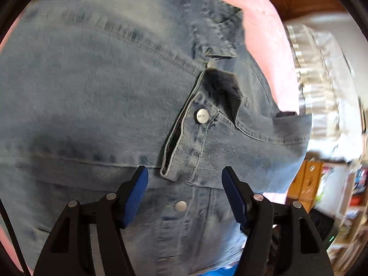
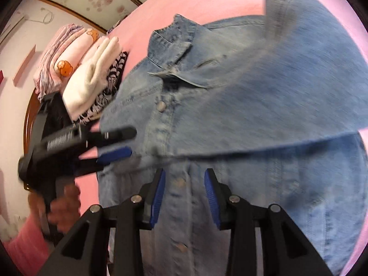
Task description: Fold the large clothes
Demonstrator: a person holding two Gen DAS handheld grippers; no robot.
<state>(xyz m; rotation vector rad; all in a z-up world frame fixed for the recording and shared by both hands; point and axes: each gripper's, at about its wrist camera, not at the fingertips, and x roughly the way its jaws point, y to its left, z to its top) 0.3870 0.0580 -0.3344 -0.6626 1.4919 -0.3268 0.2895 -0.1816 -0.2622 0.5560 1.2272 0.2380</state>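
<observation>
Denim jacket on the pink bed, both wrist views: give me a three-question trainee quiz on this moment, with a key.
1. True or false: the right gripper is clamped on the denim jacket.
2. Beside the jacket's collar lies: A) a stack of folded clothes B) a laptop C) a shoe.
3. What colour are the left gripper pads?

Key: 1 false, both grippers stand open with nothing pinched; 2 A; 3 blue.

A bed with a pink sheet point(image 2: 207, 2) carries everything. A light-blue denim jacket point(image 2: 264, 105) lies spread across it, collar toward the far side, one sleeve folded over the front. Beside the collar sits a stack of folded clothes point(image 2: 92, 76): pink printed pieces, a white one, and a black-and-white patterned one.
</observation>
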